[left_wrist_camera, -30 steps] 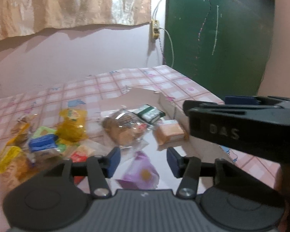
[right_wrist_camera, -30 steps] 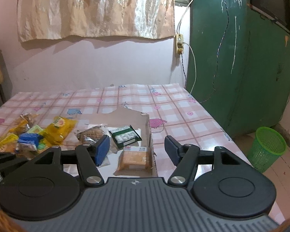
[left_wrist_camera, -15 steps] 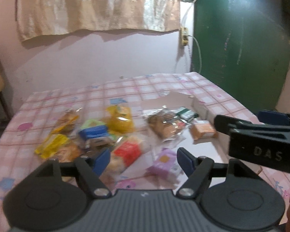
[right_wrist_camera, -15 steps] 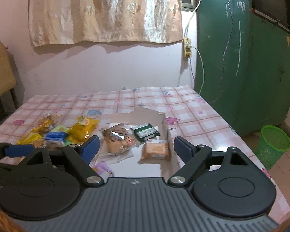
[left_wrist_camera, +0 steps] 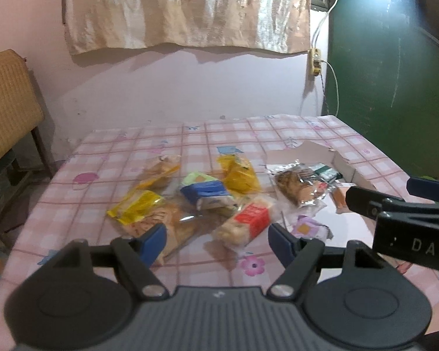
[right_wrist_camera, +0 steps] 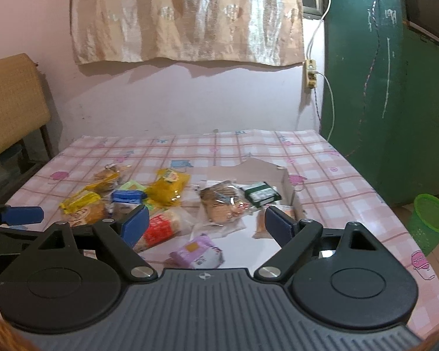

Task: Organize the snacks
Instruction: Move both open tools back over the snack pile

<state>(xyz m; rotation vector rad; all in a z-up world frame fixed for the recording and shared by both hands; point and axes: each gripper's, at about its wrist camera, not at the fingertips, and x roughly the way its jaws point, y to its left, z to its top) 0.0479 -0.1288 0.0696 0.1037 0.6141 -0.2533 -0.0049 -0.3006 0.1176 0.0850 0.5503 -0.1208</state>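
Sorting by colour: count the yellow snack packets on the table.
2. A yellow bag lies mid-table, just left of the cardboard box. A flat yellow packet lies at the pile's left edge. Others may be buried under the pile.

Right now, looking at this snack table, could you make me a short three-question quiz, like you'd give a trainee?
1. True or false: the left gripper is holding a snack.
2. Which packet lies nearest the right gripper?
A. green packet
B. purple packet
C. yellow packet
3. Fill in: the green packet lies in the cardboard ____.

Key:
1. False; its jaws stand open with nothing between them.
2. B.
3. Box.
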